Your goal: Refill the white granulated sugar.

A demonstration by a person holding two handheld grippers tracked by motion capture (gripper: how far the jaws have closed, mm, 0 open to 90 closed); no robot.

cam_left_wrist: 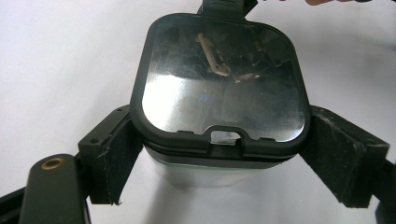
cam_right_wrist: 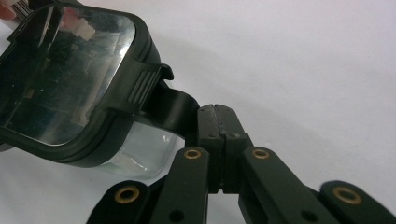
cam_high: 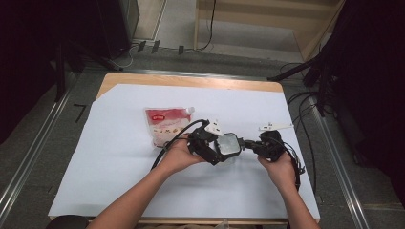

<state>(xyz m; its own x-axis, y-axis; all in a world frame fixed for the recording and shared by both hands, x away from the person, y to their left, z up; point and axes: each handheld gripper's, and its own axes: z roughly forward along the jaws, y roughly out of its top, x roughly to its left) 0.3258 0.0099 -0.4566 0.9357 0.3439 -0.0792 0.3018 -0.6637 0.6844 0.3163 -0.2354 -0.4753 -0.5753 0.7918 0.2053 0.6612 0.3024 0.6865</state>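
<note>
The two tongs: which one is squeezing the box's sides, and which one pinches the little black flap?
The left tongs squeeze the clear box by its two sides. The right tongs, shut tight, pinch the black flap on the lid's edge.

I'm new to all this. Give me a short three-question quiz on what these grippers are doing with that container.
1. True or false: the left gripper clasps the container by its sides.
2. What does the right gripper pinch? A) the lid's latch tab B) the pouch C) the white sheet
3. Fill in: the pouch lies on the sheet, ____ the container from the person.

Key
1. True: a pad sits against each side.
2. A: its jaws are shut on the black tab at the lid's edge.
3. Beyond, and to the person's left.
</note>
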